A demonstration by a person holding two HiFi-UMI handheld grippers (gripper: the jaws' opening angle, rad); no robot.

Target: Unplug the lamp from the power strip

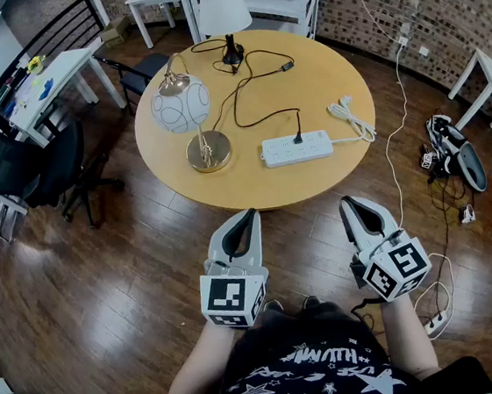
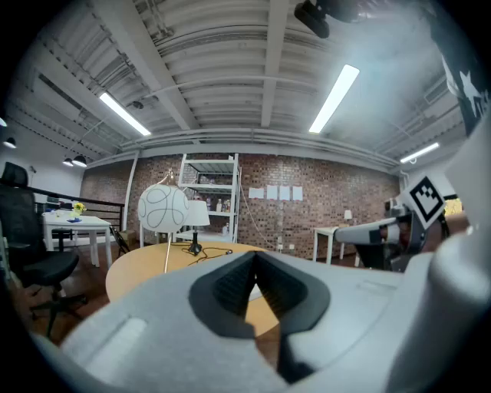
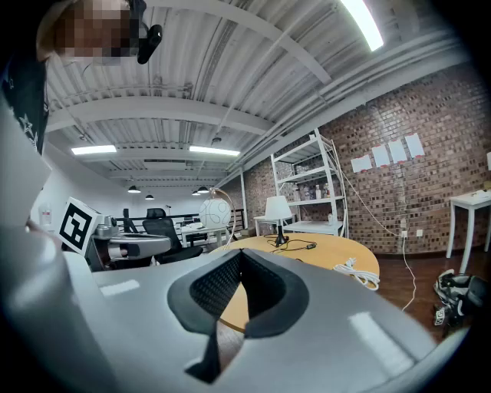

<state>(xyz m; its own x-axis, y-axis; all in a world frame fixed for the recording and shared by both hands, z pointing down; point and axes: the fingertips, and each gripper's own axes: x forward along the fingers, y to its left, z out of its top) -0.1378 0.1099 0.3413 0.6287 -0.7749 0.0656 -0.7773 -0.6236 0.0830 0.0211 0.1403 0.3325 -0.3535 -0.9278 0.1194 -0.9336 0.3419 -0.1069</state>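
A white power strip (image 1: 296, 148) lies on the round wooden table (image 1: 227, 185), with a black plug (image 1: 297, 137) in its far side. The plug's black cord (image 1: 254, 116) winds back toward a white-shaded lamp (image 1: 224, 13) at the table's far edge. A globe lamp (image 1: 180, 104) on a brass base stands left of the strip. Both grippers hover short of the table's near edge, apart from everything. My left gripper (image 1: 248, 218) (image 2: 255, 257) and right gripper (image 1: 351, 204) (image 3: 239, 255) are shut and hold nothing.
A coiled white cord (image 1: 352, 120) lies right of the strip. Black office chairs (image 1: 40, 167) and a white desk (image 1: 51, 77) stand at the left. Cables, a bag (image 1: 457, 154) and a second power strip (image 1: 437, 324) lie on the floor at the right.
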